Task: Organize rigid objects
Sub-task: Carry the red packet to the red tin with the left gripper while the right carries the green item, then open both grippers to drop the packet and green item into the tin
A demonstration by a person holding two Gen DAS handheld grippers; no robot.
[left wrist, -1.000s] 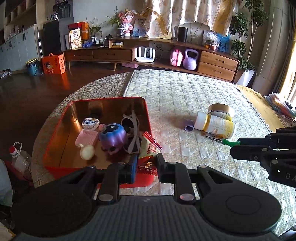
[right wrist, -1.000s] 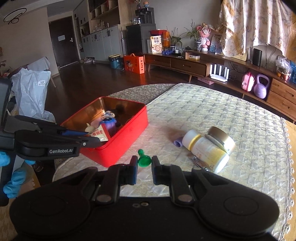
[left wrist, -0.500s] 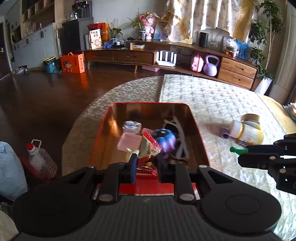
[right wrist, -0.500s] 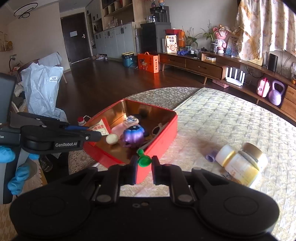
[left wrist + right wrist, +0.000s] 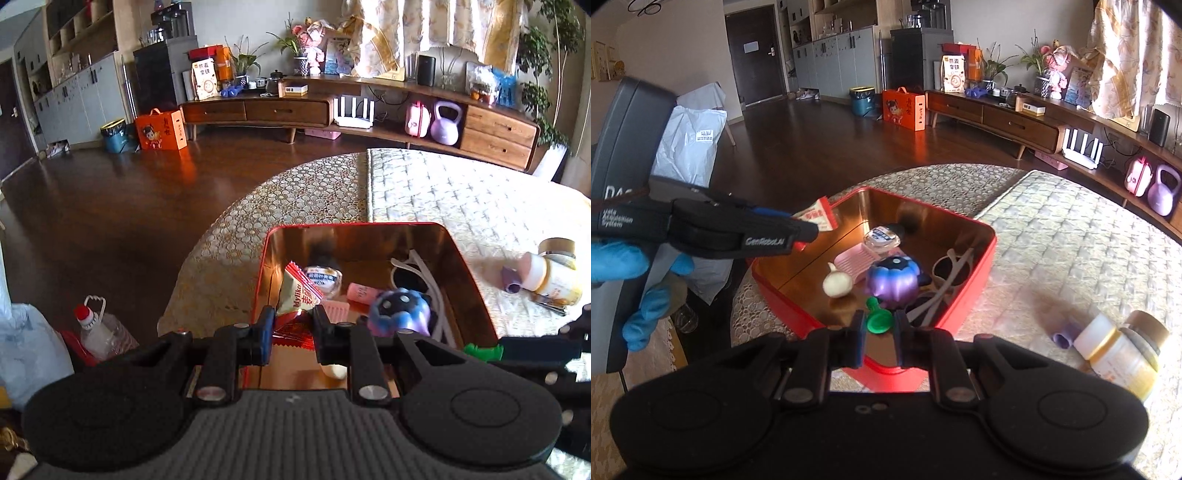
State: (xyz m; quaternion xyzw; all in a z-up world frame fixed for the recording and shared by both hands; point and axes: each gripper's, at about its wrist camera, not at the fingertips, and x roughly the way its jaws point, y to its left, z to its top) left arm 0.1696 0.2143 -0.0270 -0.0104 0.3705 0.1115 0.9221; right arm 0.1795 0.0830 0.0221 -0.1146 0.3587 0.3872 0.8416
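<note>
Both grippers are up over the red tin (image 5: 964, 291) right now, each with something in its grip. The left gripper (image 5: 293, 326) has its jaws pinched on a snack packet (image 5: 297, 291), a white and red sachet that sticks up out of the fingers over the near left part of the tin. From the right wrist view you can see that same packet (image 5: 819, 218) poking out of the tip of the left gripper (image 5: 807, 232), and the hand (image 5: 639, 280) holding it wears a blue glove. The right gripper (image 5: 878, 325) is clamped on a little green peg (image 5: 877, 316), held above the tin's near edge; in the left view it shows as a green bit (image 5: 482, 350) at the right, just past the tin's (image 5: 476, 280) corner. Inside the tin: a purple toy (image 5: 894, 282), a garlic bulb (image 5: 837, 284), a pink comb (image 5: 855, 260), a small round container (image 5: 882, 236) and white sunglasses (image 5: 947, 275), all loose on the gold floor. Out on the quilted table (image 5: 1052, 229), well right of the tin, a bottle (image 5: 1119, 354) lies on its side with a small purple cap (image 5: 1063, 338) touching its near end.
</note>
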